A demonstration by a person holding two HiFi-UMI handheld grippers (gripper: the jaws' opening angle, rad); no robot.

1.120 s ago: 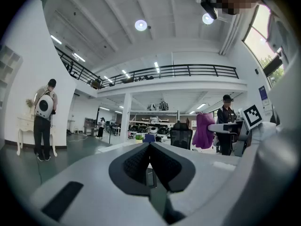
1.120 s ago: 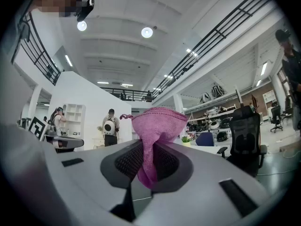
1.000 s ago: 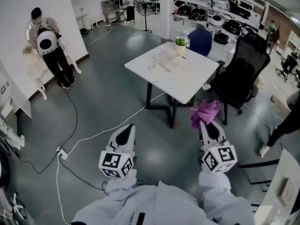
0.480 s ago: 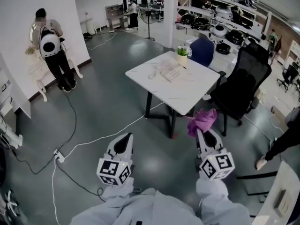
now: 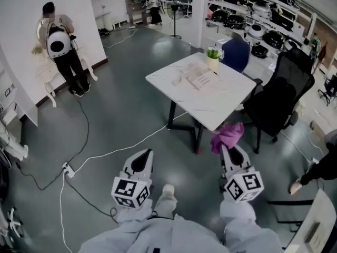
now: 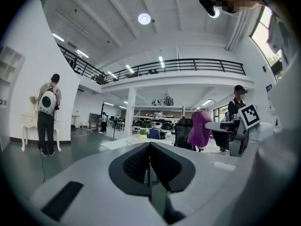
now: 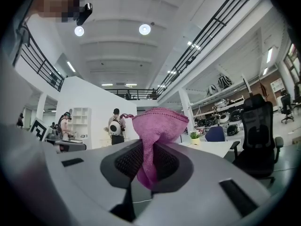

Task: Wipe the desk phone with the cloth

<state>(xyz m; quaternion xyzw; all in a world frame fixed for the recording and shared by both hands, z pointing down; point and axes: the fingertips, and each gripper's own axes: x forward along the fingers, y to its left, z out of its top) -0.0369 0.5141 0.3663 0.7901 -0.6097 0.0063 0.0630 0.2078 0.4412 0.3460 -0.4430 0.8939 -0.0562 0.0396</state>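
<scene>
A white desk phone (image 5: 202,81) lies on the white table (image 5: 231,96) ahead of me, next to a small potted plant (image 5: 212,54). A crumpled pink cloth (image 5: 227,135) is pinched in my right gripper (image 5: 230,151), bunching up above its jaws; it shows large in the right gripper view as the pink cloth (image 7: 153,126). My left gripper (image 5: 142,159) hangs over the grey floor at the left, jaws together with nothing between them. Both grippers are well short of the table. In the left gripper view the table (image 6: 123,141) is small and far.
A black office chair (image 5: 279,101) stands at the table's right side, a blue chair (image 5: 235,54) behind it. White cables (image 5: 113,152) run over the floor to a power strip (image 5: 67,169). A person with a round backpack (image 5: 59,44) stands at the far left. Shelves line the back.
The view has shifted forward a little toward the table. Both grippers keep their pose, the right one still holding the pink cloth. My shoe tip now shows between the grippers.
</scene>
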